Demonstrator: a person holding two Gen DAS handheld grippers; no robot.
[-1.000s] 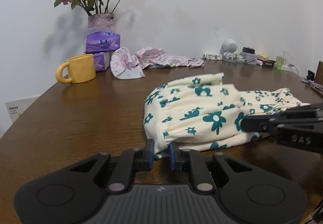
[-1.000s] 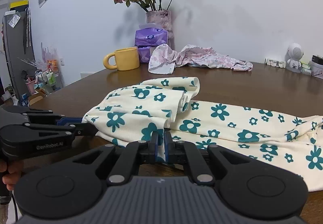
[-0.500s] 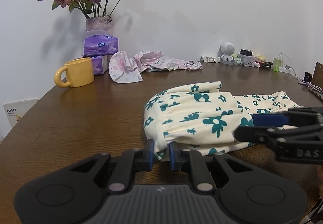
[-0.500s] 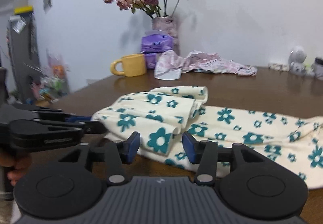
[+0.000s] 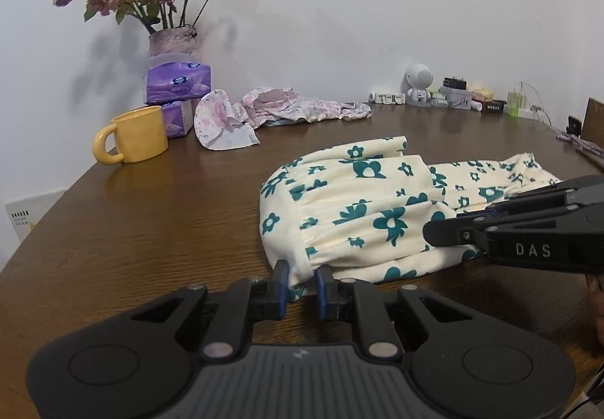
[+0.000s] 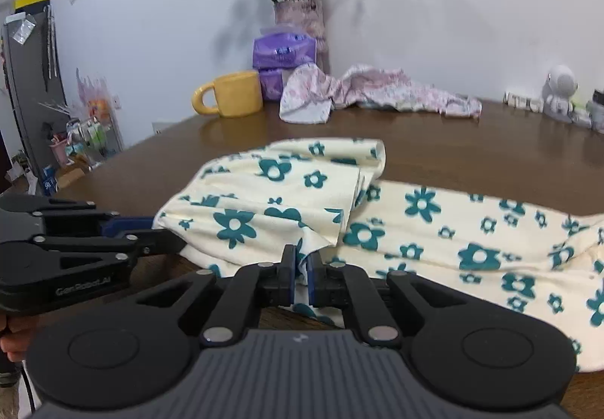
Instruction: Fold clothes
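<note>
A cream garment with teal flowers lies partly folded on the brown wooden table. My left gripper is shut on its near left corner, and the cloth bunches between the blue pads. In the right wrist view the garment stretches off to the right, with a folded layer on top at the left. My right gripper is shut on the near edge of that folded layer. Each gripper shows in the other's view: the right gripper at the right, the left gripper at the left.
At the table's back left stand a yellow mug, purple tissue packs and a vase of dried roses. A pink floral garment lies crumpled beside them. A white toy figure and small items line the back right.
My right gripper opened wide, shifted slightly along the garment's edge, and has shut again on the folded layer. The left gripper has kept its hold and place.
</note>
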